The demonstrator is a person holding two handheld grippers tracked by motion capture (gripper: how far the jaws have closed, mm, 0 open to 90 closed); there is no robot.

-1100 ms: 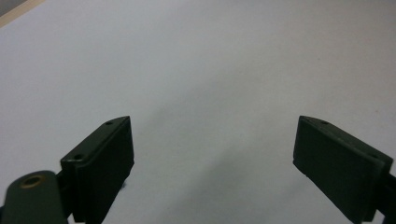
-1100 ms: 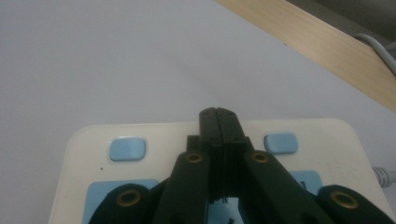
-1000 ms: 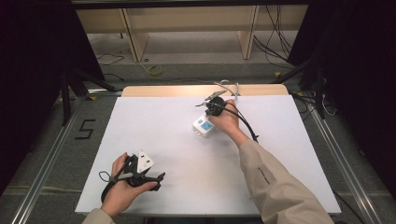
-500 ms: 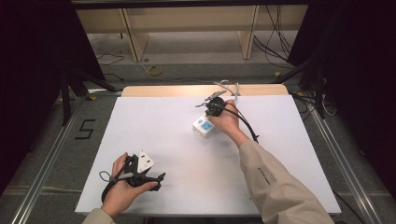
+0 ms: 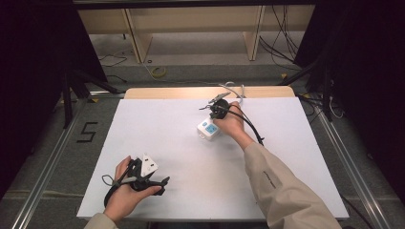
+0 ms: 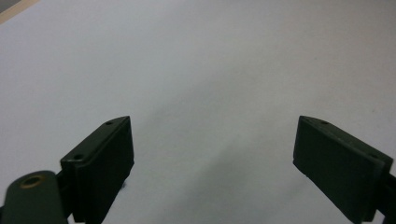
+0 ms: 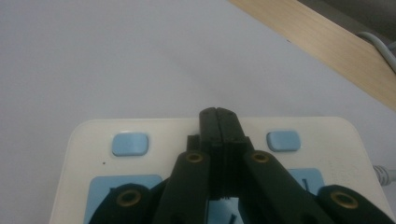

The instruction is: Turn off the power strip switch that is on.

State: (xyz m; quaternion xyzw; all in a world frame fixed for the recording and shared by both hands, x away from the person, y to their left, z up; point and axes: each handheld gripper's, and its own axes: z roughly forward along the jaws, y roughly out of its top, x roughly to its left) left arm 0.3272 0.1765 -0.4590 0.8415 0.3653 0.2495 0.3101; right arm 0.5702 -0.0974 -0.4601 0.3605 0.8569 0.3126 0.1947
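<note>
Hands came in from the near edge of the white table (image 5: 191,143). Nearest, the left gripper (image 5: 160,183) lay low over the sheet by the front edge, the person's left hand (image 5: 125,193) curled round its body, a white three-cornered plate on top; in the left gripper view its jaws stood spread wide with only bare white surface between them, their lower ends cut off by the frame. Farther out, a beige sleeve (image 5: 282,191) stretched diagonally toward the middle of the table, where the right hand (image 5: 234,121) held the right gripper (image 7: 219,122) down over a white power strip (image 7: 93,158) with pale blue buttons. Its jaws were pressed together, tips over the strip's top between two buttons; whether they touched it was hard to make out, and the strip's near end was hidden behind them. Beyond lay the table's wooden edge (image 5: 167,92), then loose cables on a dim floor and shelving.
</note>
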